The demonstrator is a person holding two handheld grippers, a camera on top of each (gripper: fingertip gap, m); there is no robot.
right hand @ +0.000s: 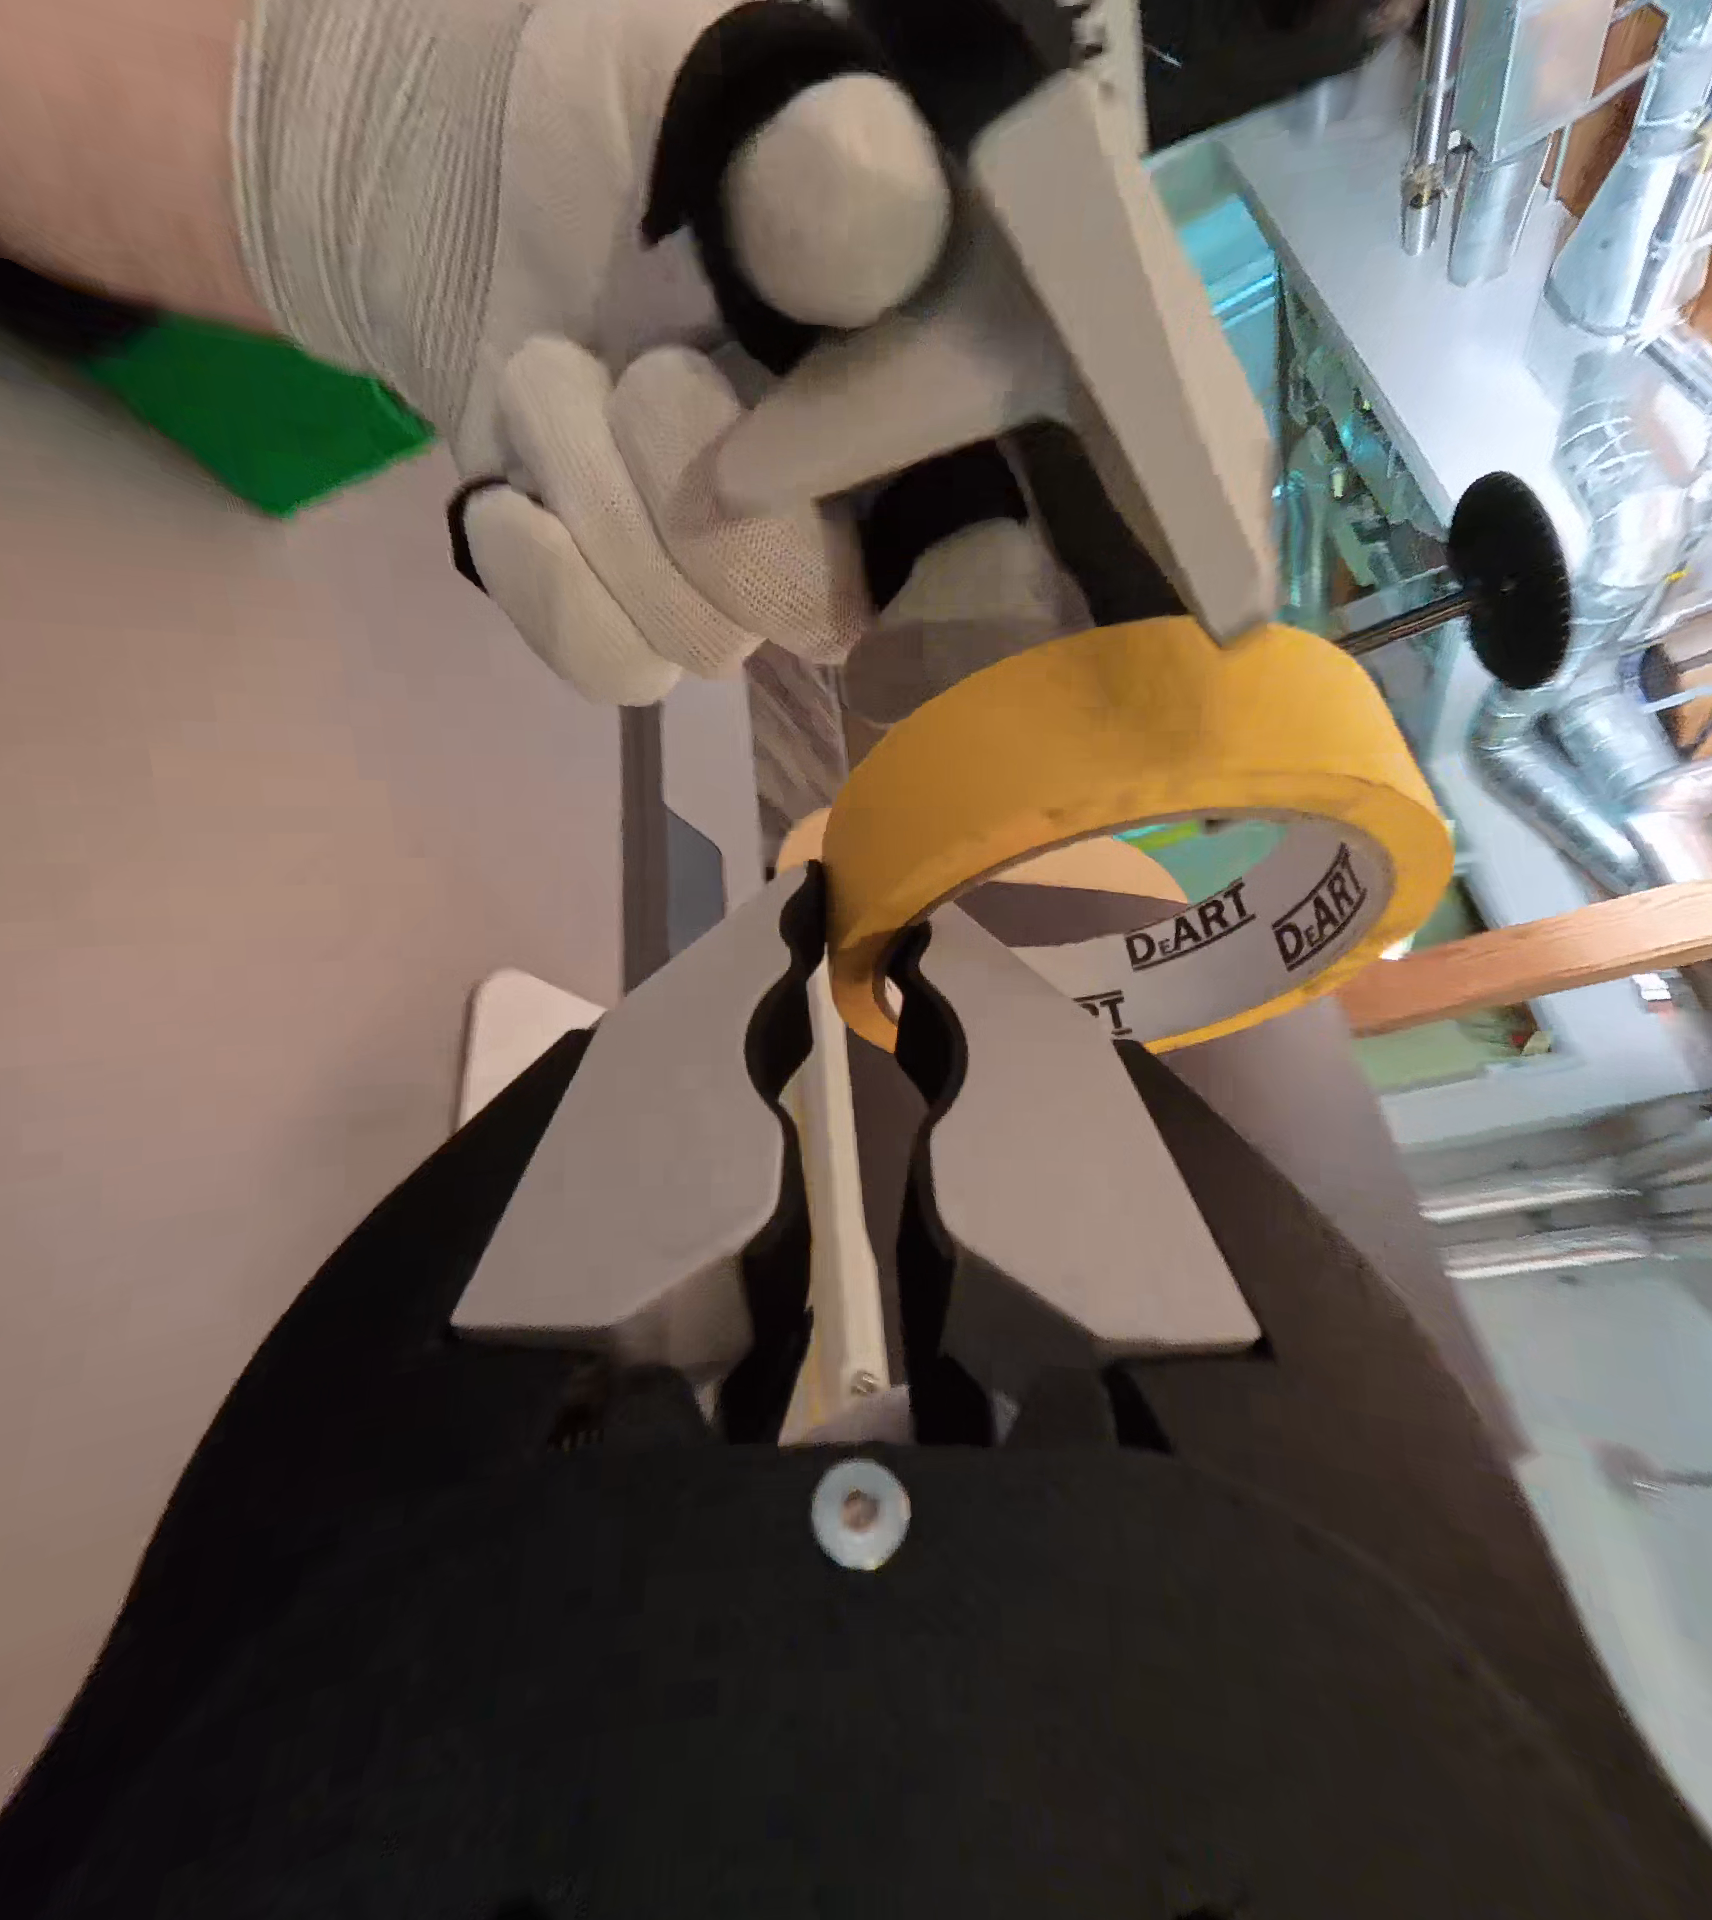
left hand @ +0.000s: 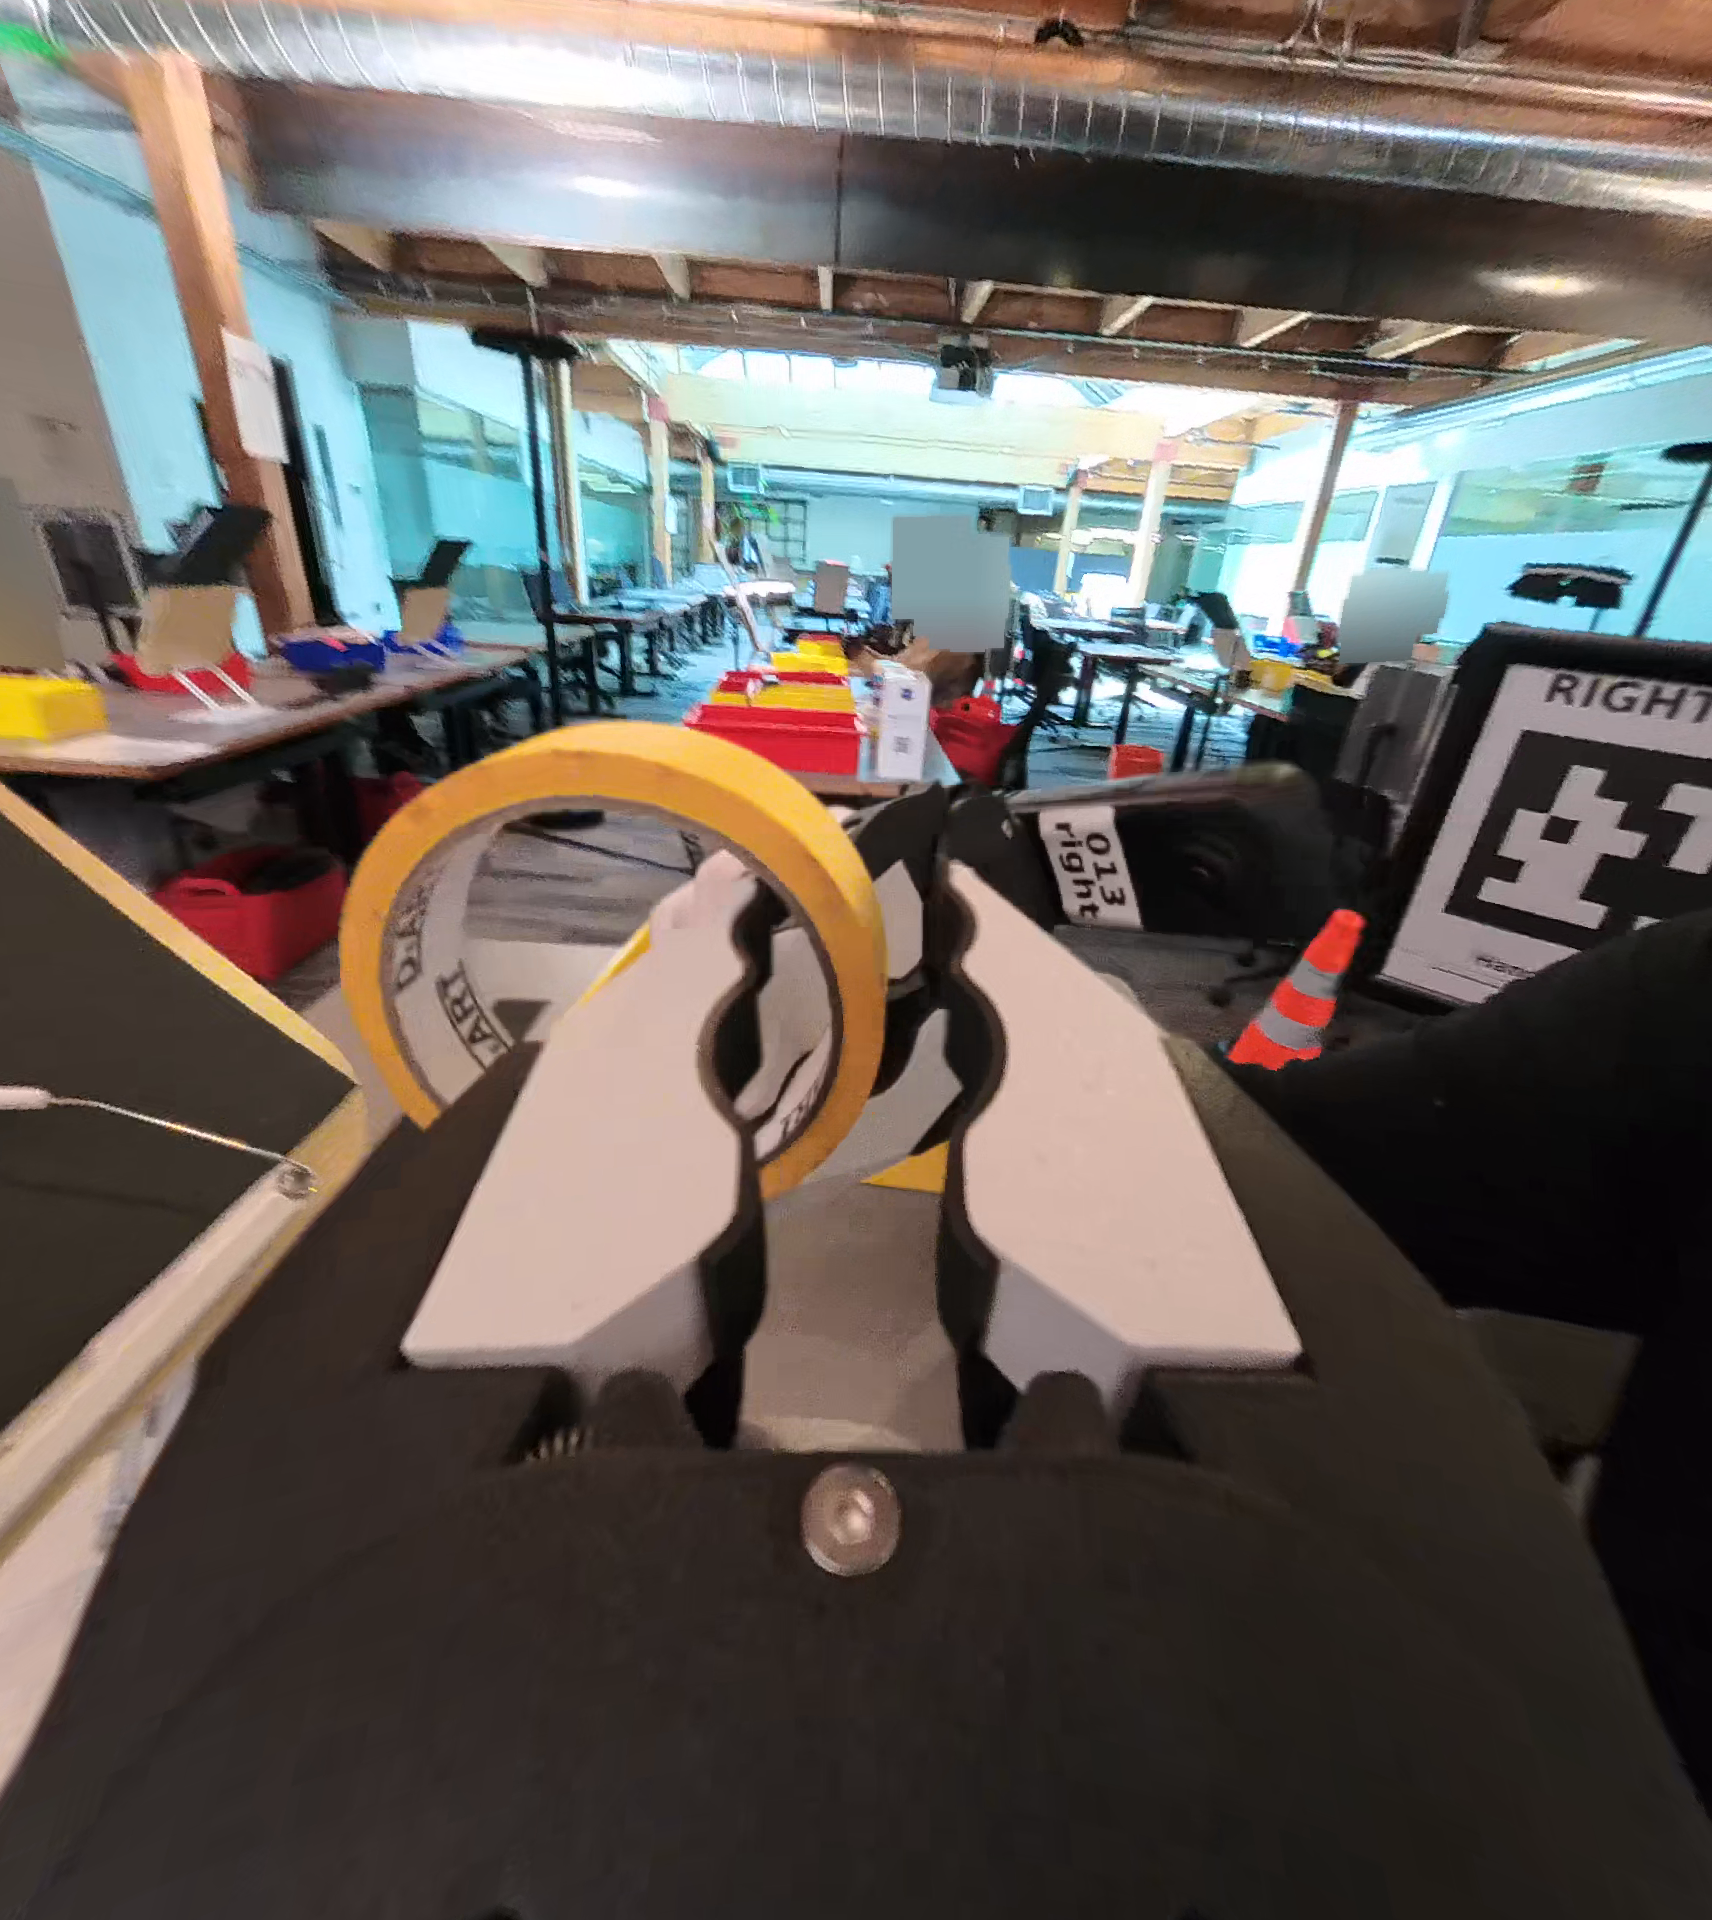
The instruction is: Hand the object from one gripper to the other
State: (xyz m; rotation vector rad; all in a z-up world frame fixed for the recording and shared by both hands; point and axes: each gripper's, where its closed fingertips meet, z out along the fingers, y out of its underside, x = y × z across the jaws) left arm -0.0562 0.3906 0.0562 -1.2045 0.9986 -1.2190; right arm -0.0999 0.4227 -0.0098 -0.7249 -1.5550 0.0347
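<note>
A yellow tape roll hangs in the air between both grippers. In the left wrist view my left gripper is open. One finger reaches through the roll's hole and the other stands outside, with a gap beside the roll's wall. My right gripper comes in from the far right and pinches the roll's far side. In the right wrist view my right gripper is shut on the near rim of the tape roll. A finger of the left gripper meets the roll's outer face from above.
A white-gloved hand holds the left gripper. A dark sleeve fills the right. A black board with a wooden edge and a thin probe lie close on the left. An orange cone and a marker board stand right.
</note>
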